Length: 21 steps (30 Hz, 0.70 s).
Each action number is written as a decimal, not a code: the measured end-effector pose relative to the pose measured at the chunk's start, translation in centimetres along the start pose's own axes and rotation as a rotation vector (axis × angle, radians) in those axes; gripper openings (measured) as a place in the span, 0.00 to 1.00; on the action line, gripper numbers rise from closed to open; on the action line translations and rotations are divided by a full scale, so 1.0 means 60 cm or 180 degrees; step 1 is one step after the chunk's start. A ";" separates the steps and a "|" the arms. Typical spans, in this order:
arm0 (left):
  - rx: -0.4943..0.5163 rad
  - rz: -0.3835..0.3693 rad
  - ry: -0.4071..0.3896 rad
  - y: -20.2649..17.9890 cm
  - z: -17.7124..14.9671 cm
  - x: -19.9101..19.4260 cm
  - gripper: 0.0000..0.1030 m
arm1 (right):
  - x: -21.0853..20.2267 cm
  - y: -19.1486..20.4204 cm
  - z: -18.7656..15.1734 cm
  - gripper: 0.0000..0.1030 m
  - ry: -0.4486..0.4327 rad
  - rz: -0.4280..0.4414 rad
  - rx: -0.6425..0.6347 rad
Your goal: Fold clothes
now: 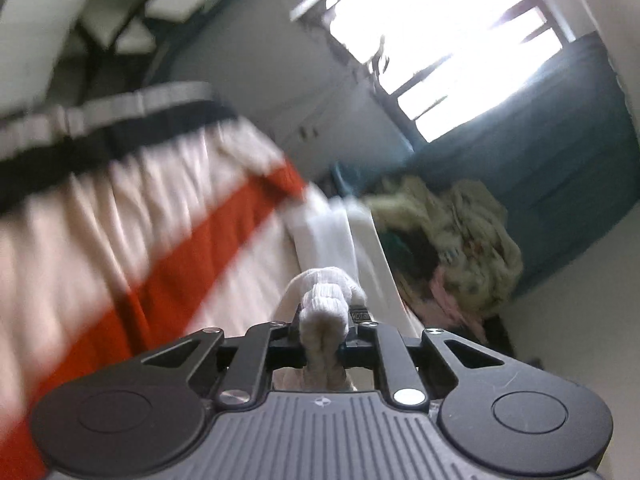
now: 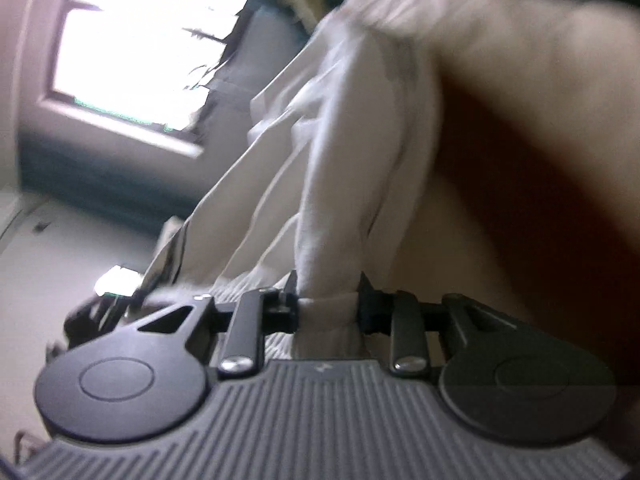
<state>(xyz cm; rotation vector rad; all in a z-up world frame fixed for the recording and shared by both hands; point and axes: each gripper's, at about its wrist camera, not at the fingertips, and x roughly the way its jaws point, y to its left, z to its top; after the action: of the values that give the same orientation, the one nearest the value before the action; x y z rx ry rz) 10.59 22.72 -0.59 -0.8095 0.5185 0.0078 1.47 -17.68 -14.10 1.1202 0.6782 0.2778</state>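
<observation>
A cream garment [image 1: 100, 220] with a red stripe and a black band hangs lifted across the left of the left wrist view, blurred by motion. My left gripper [image 1: 326, 316] is shut on a bunched white knit edge of the garment. In the right wrist view the same pale garment [image 2: 360, 140] stretches up and away from my right gripper [image 2: 328, 300]. That gripper is shut on a gathered fold of its white cloth. Neither view shows the other gripper.
A heap of olive, beige and pink clothes [image 1: 452, 240] lies to the right against a teal surface [image 1: 580, 160]. A bright window [image 1: 440, 40] is behind it and also shows as the window [image 2: 140, 52] on the right wrist's left. White furniture [image 1: 120, 8] sits at the upper left.
</observation>
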 end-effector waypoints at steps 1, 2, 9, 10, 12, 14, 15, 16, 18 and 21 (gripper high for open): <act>0.0013 0.0070 -0.0075 0.006 0.036 -0.010 0.13 | 0.023 0.026 -0.018 0.28 0.0069 0.0095 -0.0011; 0.0022 0.0154 -0.0153 0.015 0.074 -0.019 0.13 | 0.049 0.054 -0.034 0.28 0.0146 0.0200 -0.0010; 0.0196 0.0896 -0.0640 0.097 0.323 -0.022 0.13 | 0.265 0.232 -0.152 0.28 0.0782 0.0700 -0.0105; 0.0221 0.1025 -0.0664 0.112 0.349 -0.009 0.13 | 0.297 0.250 -0.167 0.28 0.0880 0.0735 -0.0111; 0.0259 0.1275 -0.0692 0.145 0.399 0.021 0.13 | 0.361 0.278 -0.197 0.28 0.1057 0.0767 -0.0150; 0.0246 0.1510 -0.0658 0.187 0.437 0.060 0.13 | 0.422 0.296 -0.221 0.28 0.1208 0.0741 -0.0226; 0.0198 0.1602 -0.0625 0.210 0.451 0.082 0.13 | 0.448 0.300 -0.229 0.28 0.1279 0.0704 -0.0279; 0.0143 0.1651 -0.0587 0.233 0.460 0.101 0.13 | 0.473 0.299 -0.235 0.28 0.1355 0.0664 -0.0303; 0.0107 0.1756 -0.0484 0.270 0.465 0.142 0.14 | 0.511 0.278 -0.233 0.28 0.1512 0.0566 -0.0153; 0.0077 0.1870 -0.0318 0.310 0.461 0.195 0.15 | 0.553 0.255 -0.226 0.29 0.1729 0.0452 -0.0023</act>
<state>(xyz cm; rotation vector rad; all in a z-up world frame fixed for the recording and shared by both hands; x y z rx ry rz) 29.23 52.63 -2.77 -0.6064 0.6444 0.5796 20.37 16.34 -15.89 1.0932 1.0748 0.7211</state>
